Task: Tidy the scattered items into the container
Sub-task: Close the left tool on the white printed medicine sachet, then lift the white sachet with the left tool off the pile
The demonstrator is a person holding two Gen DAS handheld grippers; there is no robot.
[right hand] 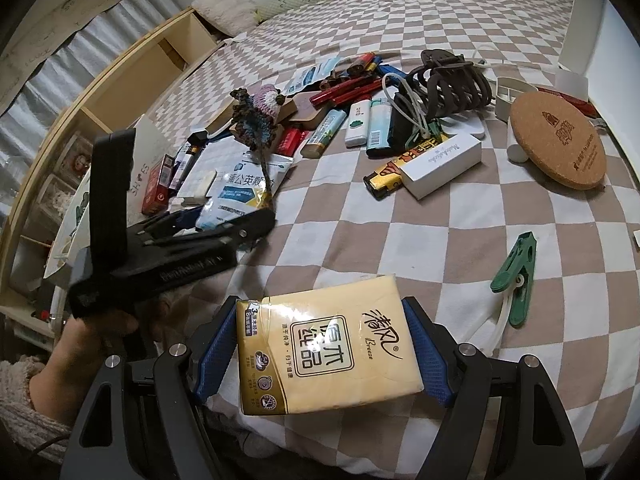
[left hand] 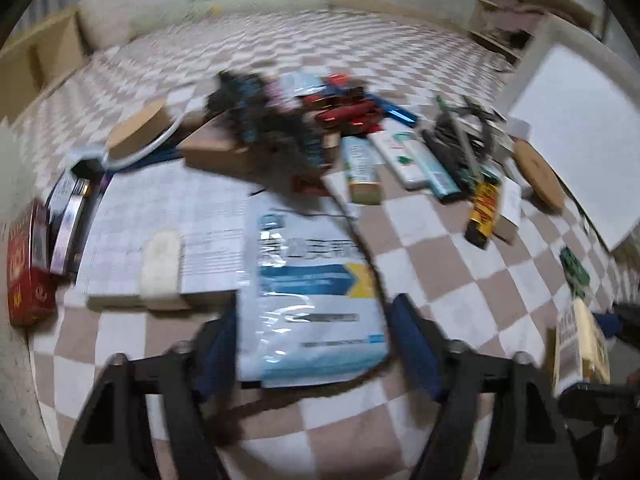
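My right gripper (right hand: 322, 344) is shut on a yellow tissue pack (right hand: 324, 344), held just above the checkered bedspread; the pack also shows at the right edge of the left wrist view (left hand: 580, 344). My left gripper (left hand: 312, 340) has its blue pads on both sides of a white-and-blue medicine pouch (left hand: 312, 288), and it shows in the right wrist view (right hand: 176, 248) with the pouch (right hand: 236, 188) at its tips. A pile of lighters (right hand: 368, 120), pens (right hand: 344, 92), a crochet charm (right hand: 256, 116), a brown hair claw (right hand: 452, 80) and small boxes lies beyond. A white box (left hand: 572, 136) stands at the right.
A cork coaster (right hand: 558, 144) and a white rectangular box (right hand: 440, 164) lie at the right. A green clothes peg (right hand: 516, 276) lies near my right gripper. A red box (left hand: 28, 264) and a paper sheet (left hand: 168, 216) lie left. A wooden shelf (right hand: 120, 80) borders the bed.
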